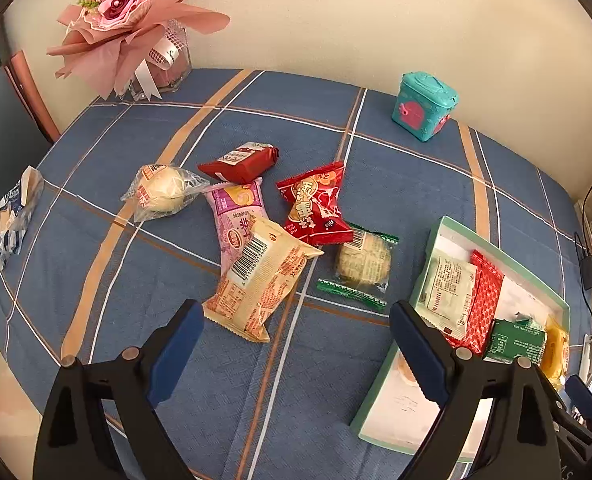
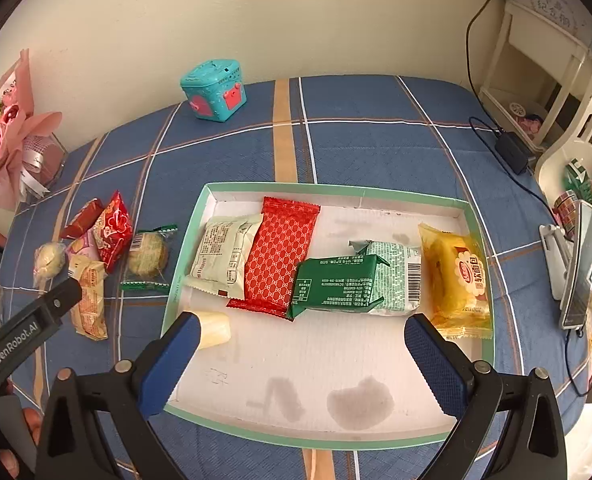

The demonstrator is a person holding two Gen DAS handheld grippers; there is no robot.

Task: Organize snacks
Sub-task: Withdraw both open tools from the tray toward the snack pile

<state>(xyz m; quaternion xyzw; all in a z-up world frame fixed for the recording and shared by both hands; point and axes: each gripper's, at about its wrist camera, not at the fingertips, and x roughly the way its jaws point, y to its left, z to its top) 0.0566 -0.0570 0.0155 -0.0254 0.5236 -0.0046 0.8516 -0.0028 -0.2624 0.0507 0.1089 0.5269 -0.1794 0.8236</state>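
Tray: your shallow green-rimmed tray (image 2: pixel 472 216) sits toward the right side of the table (image 2: pixel 360 136), which wears a blue plaid cloth.
In the tray: pale green packet (image 2: pixel 224 256), red patterned packet (image 2: pixel 280 256), dark green packet (image 2: pixel 336 284), white-green barcode packet (image 2: pixel 400 276) and yellow bread packet (image 2: pixel 456 276) in a row; a small pale piece (image 2: pixel 216 328) near the tray's near left corner.
Loose snacks: left of the tray, mid-table, you've got the cream barcode packet (image 1: pixel 260 280), purple packet (image 1: pixel 236 216), red packet (image 1: pixel 316 204), dark red packet (image 1: pixel 240 162), clear-wrapped bun (image 1: pixel 162 192) and green-edged pastry (image 1: pixel 362 264).
Right claw: your right claw (image 2: pixel 302 356) hangs over the tray's near half, fingers wide apart, nothing between them.
Left claw: your left claw (image 1: pixel 296 352) is spread wide above the cloth, just short of the cream packet, gripping nothing.
Far edge: teal toy box (image 1: pixel 424 104); pink bouquet (image 1: pixel 136 12) at the far left corner.
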